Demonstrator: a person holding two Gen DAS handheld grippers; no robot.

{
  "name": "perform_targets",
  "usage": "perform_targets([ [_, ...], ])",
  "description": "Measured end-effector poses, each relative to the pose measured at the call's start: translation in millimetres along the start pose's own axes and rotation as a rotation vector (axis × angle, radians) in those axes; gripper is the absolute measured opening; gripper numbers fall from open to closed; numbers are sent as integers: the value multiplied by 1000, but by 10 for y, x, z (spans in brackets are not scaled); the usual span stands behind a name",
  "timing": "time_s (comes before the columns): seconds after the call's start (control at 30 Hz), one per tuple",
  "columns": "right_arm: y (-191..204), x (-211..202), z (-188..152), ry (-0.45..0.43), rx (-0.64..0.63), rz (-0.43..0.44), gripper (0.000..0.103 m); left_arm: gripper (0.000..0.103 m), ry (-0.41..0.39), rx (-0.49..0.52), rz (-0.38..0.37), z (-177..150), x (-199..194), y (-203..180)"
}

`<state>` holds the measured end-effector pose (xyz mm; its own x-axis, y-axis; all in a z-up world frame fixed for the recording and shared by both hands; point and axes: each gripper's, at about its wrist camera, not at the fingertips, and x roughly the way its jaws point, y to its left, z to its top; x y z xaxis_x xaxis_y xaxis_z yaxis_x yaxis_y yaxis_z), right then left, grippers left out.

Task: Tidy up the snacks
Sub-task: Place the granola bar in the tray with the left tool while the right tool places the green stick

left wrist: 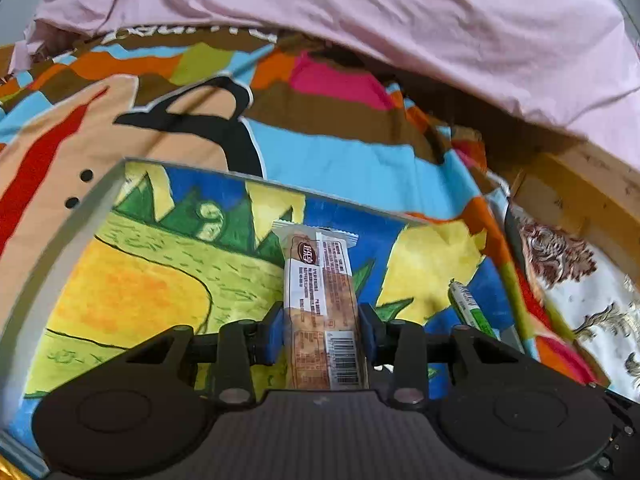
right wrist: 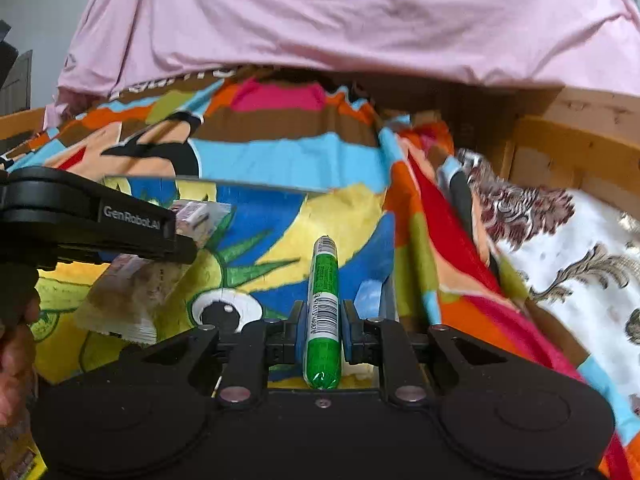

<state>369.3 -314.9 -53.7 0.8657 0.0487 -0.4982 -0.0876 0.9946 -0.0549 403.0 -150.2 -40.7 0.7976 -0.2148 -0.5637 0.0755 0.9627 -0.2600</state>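
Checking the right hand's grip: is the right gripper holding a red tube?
No, the right gripper is shut on a green tube with a white barcode label.

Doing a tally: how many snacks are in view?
2: a wrapped bar held in the left gripper, and a green stick in the right gripper. Others may be hidden.

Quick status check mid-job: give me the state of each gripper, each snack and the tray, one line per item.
Left gripper: shut on the snack bar.
Snack bar: held lengthwise between the fingers, above the tray.
Right gripper: shut on the green sausage stick.
Green sausage stick: held lengthwise, barcode facing up.
Tray: lies on the colourful blanket; no snack visibly resting in it.
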Motion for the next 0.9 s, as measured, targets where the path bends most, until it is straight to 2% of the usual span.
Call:
perform_targets([
  [0.17,-81,82,-48,37,42,21,19,42,23,9,0,-65,97,-35],
  [0.33,-123,95,-43,45,66,31,22,42,48,-46,-16,-54,145,49],
  [0.4,-123,84,-33,39,64,33,23,47,63,-49,-26,-47,151,60],
  [0.5,-128,17,-8,18,71,26,32,60,68,-56,-39,-60,115,55],
  [0.53,-143,-20,7,8,80,29,36,60,65,-59,-40,-62,82,49],
  [0.63,-197,-219,57,-50,110,28,55,67,44,-57,-51,-53,-50,35],
  [0.7,-241,-396,92,-103,125,28,63,79,4,-54,-46,-42,-203,42],
  [0.9,-284,-934,178,-206,147,32,78,98,-142,-48,-30,33,-787,102],
])
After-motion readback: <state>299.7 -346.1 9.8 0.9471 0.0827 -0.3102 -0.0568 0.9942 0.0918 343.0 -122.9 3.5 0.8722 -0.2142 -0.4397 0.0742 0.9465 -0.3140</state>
